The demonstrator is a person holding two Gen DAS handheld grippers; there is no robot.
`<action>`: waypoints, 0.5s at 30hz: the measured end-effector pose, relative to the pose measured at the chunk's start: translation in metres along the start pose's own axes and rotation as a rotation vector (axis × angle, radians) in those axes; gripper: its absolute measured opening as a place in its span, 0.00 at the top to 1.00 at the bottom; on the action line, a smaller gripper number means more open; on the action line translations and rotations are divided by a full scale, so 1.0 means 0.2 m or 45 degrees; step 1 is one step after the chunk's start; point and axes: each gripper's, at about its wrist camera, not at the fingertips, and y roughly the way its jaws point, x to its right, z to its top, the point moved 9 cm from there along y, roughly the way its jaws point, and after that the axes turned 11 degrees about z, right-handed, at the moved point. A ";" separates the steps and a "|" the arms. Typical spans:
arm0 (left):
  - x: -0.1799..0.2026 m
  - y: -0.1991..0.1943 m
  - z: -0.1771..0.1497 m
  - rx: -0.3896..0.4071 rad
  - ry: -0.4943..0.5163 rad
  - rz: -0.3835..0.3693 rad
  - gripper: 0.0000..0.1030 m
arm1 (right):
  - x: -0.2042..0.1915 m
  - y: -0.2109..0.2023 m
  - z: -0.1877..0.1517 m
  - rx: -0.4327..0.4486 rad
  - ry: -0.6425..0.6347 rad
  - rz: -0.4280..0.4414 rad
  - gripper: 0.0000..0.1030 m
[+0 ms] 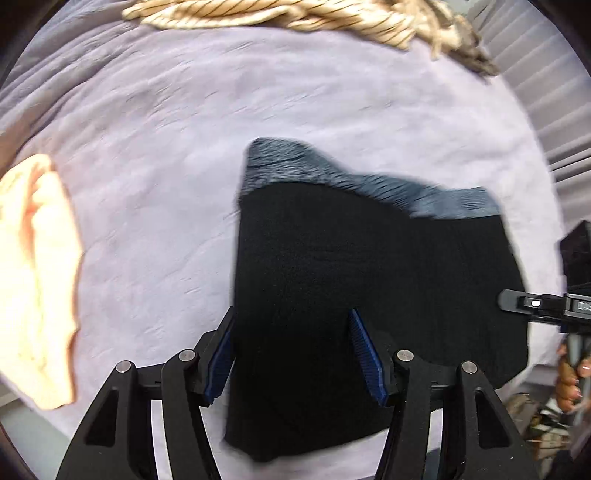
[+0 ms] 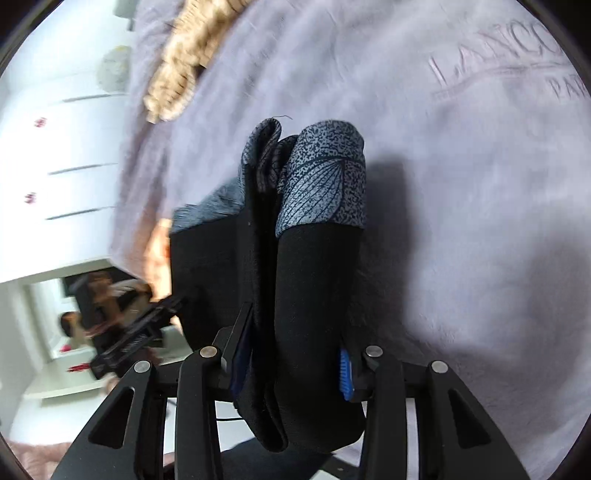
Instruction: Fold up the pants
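Pants (image 2: 314, 295), black knit with grey leaf-print waistband, hanging bunched over lilac fleece blanket (image 2: 461, 184).
Right gripper (image 2: 291, 354) is clamping their folds; left gripper (image 1: 291, 350) is straddling the cloth, grip unclear.

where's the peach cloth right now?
Left wrist view only: the peach cloth lies at the far left edge on the lavender blanket, apart from the black pants in the middle.

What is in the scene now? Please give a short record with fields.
surface: lilac blanket
garment: black pants with a grey patterned band
left gripper: closed on the pants
right gripper: closed on bunched pants
other items: peach cloth; beige striped fabric
fold: not finished
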 end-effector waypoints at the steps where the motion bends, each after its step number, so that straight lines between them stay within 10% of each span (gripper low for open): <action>1: -0.03 0.00 -0.02 0.009 -0.003 0.028 0.42 | 0.00 -0.01 -0.02 -0.002 0.013 -0.020 0.51; 9: -0.04 -0.12 -0.09 0.079 -0.033 0.109 0.00 | -0.15 -0.23 -0.05 0.175 -0.076 -0.271 0.20; 15: 0.12 -0.16 -0.13 0.082 -0.009 0.116 0.00 | -0.30 -0.29 -0.12 0.260 -0.226 -0.440 0.08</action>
